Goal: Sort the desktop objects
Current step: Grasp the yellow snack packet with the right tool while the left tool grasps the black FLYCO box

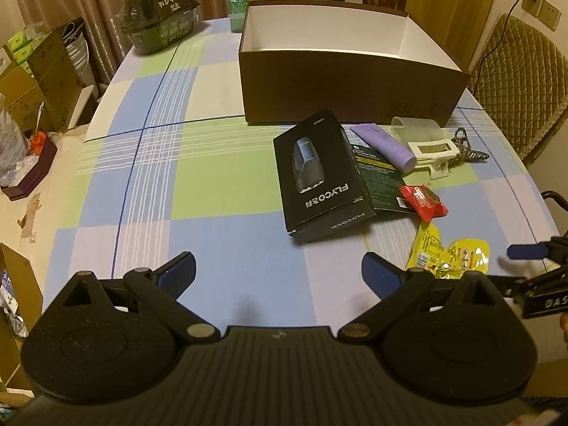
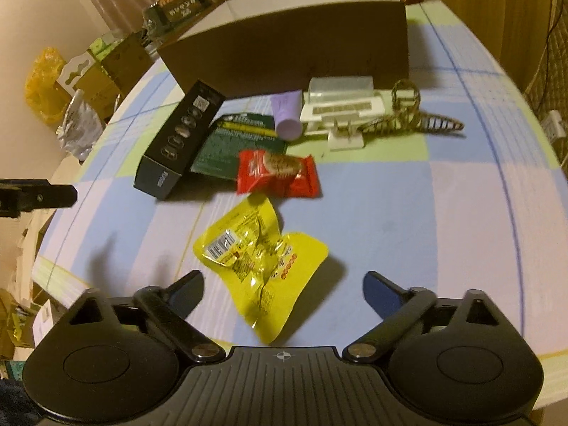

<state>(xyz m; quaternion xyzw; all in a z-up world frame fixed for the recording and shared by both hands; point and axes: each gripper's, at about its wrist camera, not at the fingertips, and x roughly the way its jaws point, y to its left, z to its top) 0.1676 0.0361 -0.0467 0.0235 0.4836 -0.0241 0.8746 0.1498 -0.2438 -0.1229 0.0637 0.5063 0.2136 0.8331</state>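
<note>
1. One open brown box.
2. One black shaver carton.
3. One green card packet.
4. One purple tube.
5. Two snack packets: one red, one yellow.
6. Two hair clips: one cream, one striped.

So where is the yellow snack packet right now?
The yellow snack packet lies on the checked tablecloth, just ahead of the right gripper with its open jaws, nearer than the red snack packet.

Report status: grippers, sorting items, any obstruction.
Left gripper open, empty. Right gripper open over yellow packet, pads not touching. Brown box empty, all items outside. Nothing in the way.
</note>
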